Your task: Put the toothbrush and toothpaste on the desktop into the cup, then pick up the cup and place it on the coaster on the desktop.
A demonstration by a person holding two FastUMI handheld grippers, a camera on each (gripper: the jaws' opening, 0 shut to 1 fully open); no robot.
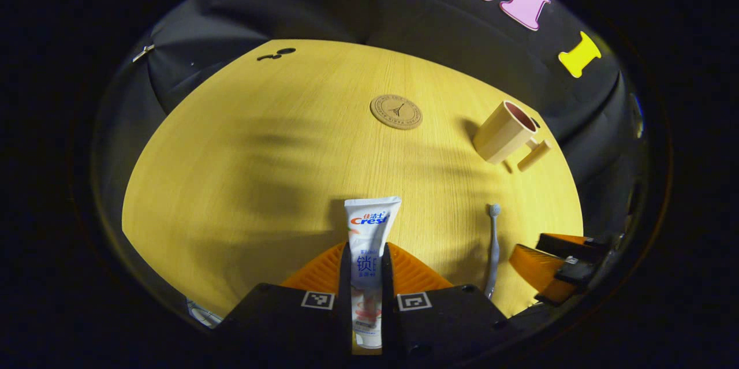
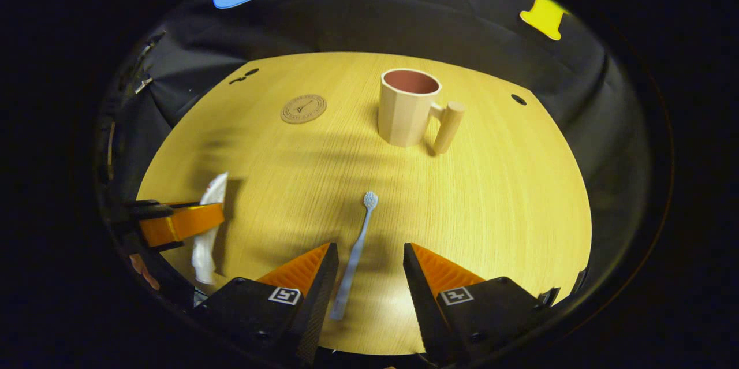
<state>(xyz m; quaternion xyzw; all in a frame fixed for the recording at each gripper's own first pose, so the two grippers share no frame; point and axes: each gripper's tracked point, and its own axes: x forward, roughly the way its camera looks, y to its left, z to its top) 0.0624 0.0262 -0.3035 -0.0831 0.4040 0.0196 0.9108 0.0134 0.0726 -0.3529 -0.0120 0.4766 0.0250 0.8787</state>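
- Between the left tongs [image 1: 367, 276], the toothpaste [image 1: 369, 242] is sitting clamped on both sides, ready for lifting to the cup [image 2: 407, 106];
- the right tongs [image 2: 366, 276] are gaping wide around the toothbrush [image 2: 357, 250] lying on the worktop [image 2: 491, 213], probably lining up a grasp; the coaster [image 2: 303, 108] is waiting beside the cup.

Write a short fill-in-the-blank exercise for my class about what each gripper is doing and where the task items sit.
1. The left gripper is shut on the ____.
2. The toothbrush lies between the open fingers of the ____ gripper.
3. The cup stands upright and is ____ inside.
4. The coaster has ____ on it.

Missing words: toothpaste; right; empty; nothing
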